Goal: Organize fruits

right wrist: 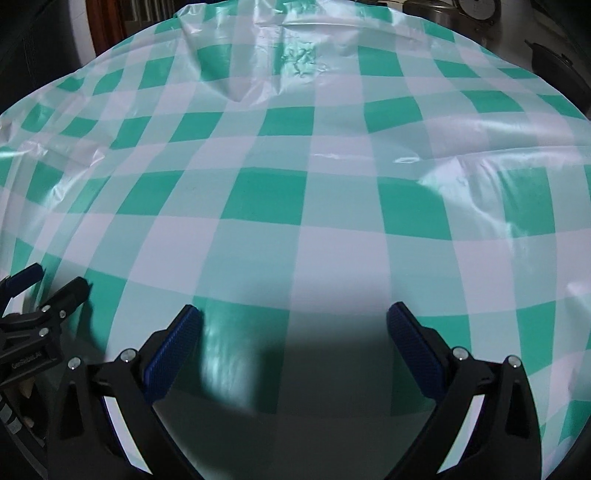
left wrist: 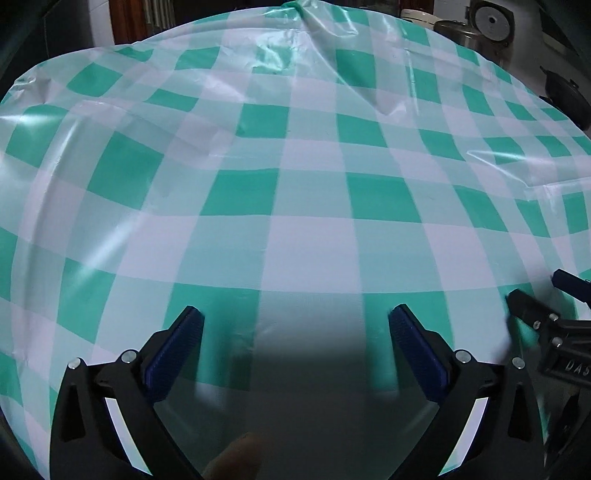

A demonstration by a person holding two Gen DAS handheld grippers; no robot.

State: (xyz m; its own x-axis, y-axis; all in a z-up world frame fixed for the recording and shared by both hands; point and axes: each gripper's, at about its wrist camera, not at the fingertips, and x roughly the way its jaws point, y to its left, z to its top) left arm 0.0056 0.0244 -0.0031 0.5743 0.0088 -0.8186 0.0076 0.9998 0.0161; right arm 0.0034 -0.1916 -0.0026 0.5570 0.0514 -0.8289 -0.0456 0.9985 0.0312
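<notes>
No fruit shows in either view. My left gripper (left wrist: pixel 295 325) is open and empty, low over a green and white checked plastic tablecloth (left wrist: pixel 310 206). My right gripper (right wrist: pixel 293 323) is open and empty over the same tablecloth (right wrist: pixel 332 236). The right gripper shows at the right edge of the left wrist view (left wrist: pixel 535 295). The left gripper shows at the left edge of the right wrist view (right wrist: pixel 55 284). The two grippers are side by side and close together.
The cloth is wrinkled and shiny, with raised folds near the far side (left wrist: pixel 384 107). Metal pots and a cooker (left wrist: pixel 491 26) stand past the table's far right edge. Dark wooden furniture (left wrist: pixel 144 18) stands behind the far left.
</notes>
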